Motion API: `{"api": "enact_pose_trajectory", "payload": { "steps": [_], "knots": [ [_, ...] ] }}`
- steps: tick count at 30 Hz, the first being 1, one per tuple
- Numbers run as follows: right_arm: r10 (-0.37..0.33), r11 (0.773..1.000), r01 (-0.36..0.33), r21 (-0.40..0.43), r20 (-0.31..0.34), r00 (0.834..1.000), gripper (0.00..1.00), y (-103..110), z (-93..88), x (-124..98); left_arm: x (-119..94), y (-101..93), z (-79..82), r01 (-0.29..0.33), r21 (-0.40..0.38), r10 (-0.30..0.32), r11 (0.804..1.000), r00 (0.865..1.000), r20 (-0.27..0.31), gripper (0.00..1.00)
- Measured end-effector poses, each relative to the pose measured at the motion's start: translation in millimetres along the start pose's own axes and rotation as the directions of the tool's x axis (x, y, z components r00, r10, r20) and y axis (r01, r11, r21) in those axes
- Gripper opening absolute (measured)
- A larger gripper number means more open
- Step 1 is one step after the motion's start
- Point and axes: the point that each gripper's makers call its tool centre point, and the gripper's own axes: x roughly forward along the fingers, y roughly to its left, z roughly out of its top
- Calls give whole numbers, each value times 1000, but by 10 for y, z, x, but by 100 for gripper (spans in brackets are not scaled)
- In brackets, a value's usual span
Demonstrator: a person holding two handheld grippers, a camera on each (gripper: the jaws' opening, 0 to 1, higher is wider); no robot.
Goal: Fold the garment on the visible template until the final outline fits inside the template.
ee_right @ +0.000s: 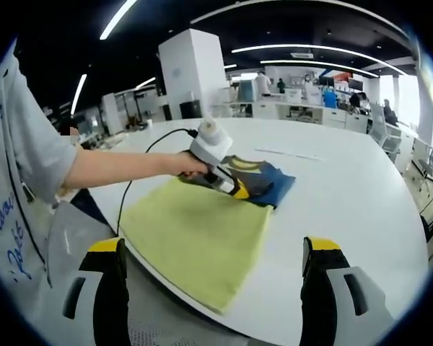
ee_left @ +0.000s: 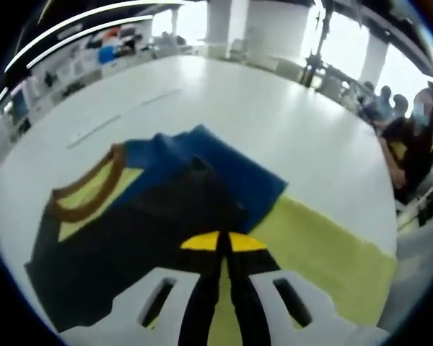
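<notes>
Standing spread at the bottom of the right gripper view, the right hand-held gripper (ee_right: 215, 263) holds nothing. Mid-frame, the left hand-held gripper (ee_right: 238, 190) is pressed together, apparently pinching the dark blue-and-yellow folded fabric garment (ee_left: 166, 194) on the pale yellow rectangular template (ee_right: 198, 238), centre of the white surface (ee_right: 346, 187). Risk: dragging may shift the template. No legible labels.

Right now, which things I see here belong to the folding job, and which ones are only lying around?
Belong to the job:
- garment, dark and blue with a brown collar
- yellow template under it
- left claw, shut on the garment
- right claw, open, held back from the table

Just around:
- white table
- black cable
- desks behind
</notes>
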Motion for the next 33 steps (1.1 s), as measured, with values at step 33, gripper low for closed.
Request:
{"api": "enact_pose_trajectory", "payload": {
  "steps": [33],
  "knots": [
    [43, 997, -42, -68, 13, 999, 100, 95, 126, 13, -1038, -133, 597, -34, 8, 31, 999, 959, 281, 36]
  ]
}}
